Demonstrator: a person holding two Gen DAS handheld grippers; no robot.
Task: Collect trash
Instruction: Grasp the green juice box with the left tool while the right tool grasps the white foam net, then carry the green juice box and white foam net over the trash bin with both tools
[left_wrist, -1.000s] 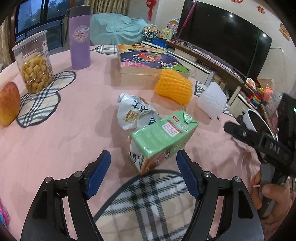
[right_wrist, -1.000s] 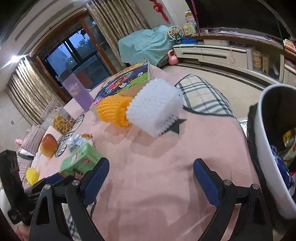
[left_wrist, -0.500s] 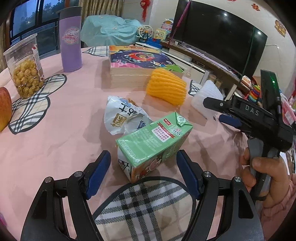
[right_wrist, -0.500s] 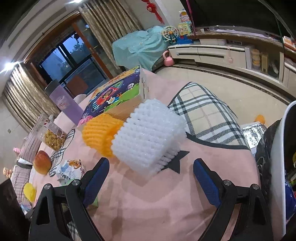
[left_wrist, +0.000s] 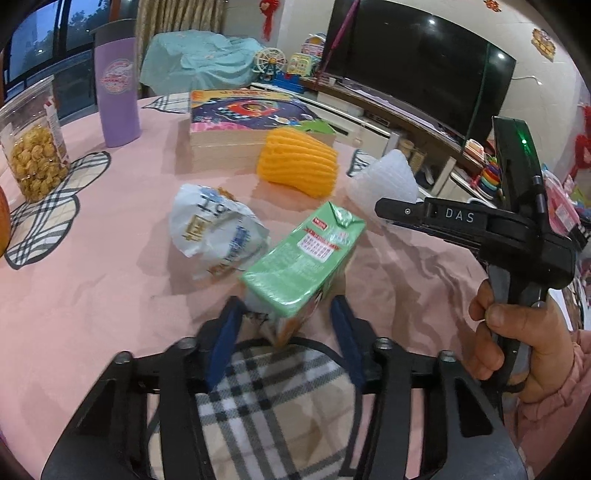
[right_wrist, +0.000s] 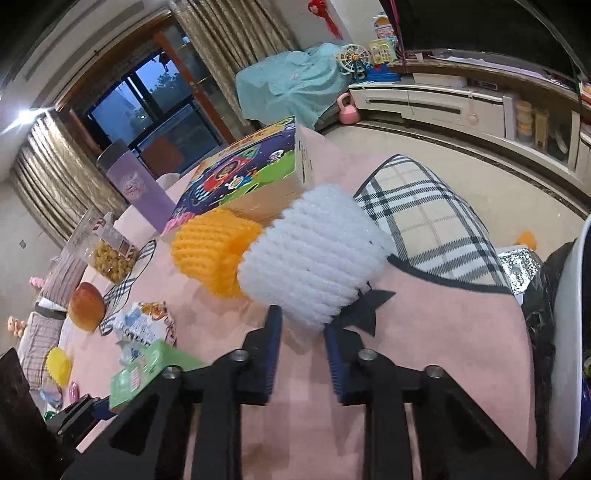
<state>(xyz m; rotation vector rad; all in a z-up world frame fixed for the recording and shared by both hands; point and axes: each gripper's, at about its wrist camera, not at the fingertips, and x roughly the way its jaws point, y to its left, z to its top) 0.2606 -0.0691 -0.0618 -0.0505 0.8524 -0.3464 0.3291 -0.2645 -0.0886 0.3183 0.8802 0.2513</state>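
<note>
A green drink carton (left_wrist: 303, 258) lies on the pink tablecloth, and my left gripper (left_wrist: 286, 317) is shut on its near end. A crumpled white wrapper (left_wrist: 214, 229) lies just left of the carton. An orange foam net (left_wrist: 299, 166) and a white foam net (left_wrist: 384, 181) lie farther back. In the right wrist view, my right gripper (right_wrist: 303, 328) is shut on the near edge of the white foam net (right_wrist: 314, 254), with the orange foam net (right_wrist: 214, 251) touching it on the left. The carton (right_wrist: 144, 373) shows at lower left.
A puzzle box (left_wrist: 243, 118), a purple tumbler (left_wrist: 116, 92) and a snack jar (left_wrist: 31, 147) stand at the back. An apple (right_wrist: 86, 306) lies at the left. A white trash bin (right_wrist: 569, 332) with a black liner stands beyond the table's right edge.
Both grippers have closed: the left on the carton's near end, the right on the white foam net after moving up to it.
</note>
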